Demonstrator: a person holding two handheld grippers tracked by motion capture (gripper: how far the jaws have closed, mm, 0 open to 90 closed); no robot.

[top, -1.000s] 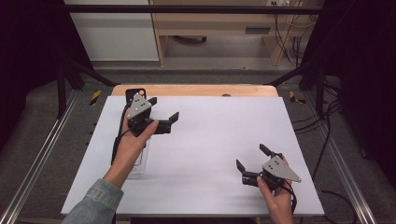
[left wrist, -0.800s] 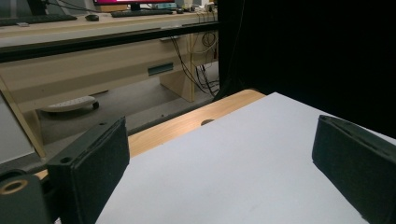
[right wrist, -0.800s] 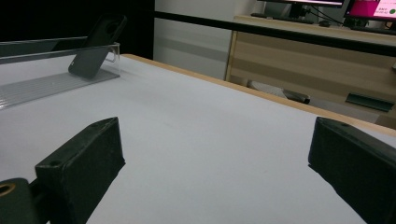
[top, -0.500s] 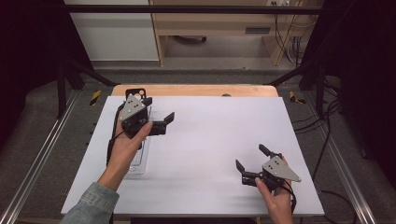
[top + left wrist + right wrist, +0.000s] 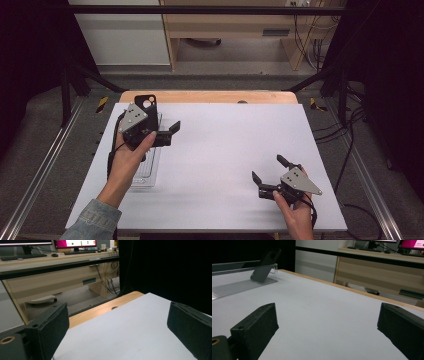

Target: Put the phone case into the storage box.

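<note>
Phone case [image 5: 148, 103]: black, with a round camera hole near its top; it leans tilted at the far end of the clear tray, at the far-left part of the counter. In the right gripper view [image 5: 265, 265] it rests against the tray's upright end wall.
Clear tray [image 5: 150, 170]: transparent and ribbed, lying flat along the left side of the counter, its long side running from near to far.
Left tool [image 5: 167, 134]: held above the tray, just beside the phone case but not touching it; jaws wide apart, holding nothing. It points toward the middle of the counter. Its own view shows only bare white surface between the two black jaws.
Left hand [image 5: 131, 155]: wraps the tool's body from below, with a denim sleeve at the wrist.
Right tool [image 5: 267, 172]: near the front-right corner of the counter, well apart from the case; jaws wide apart and holding nothing, pointing left.
Right hand [image 5: 292, 210]: grips the tool from the near edge.
Counter [image 5: 230, 145]: white top with a wooden strip along its far edge.
</note>
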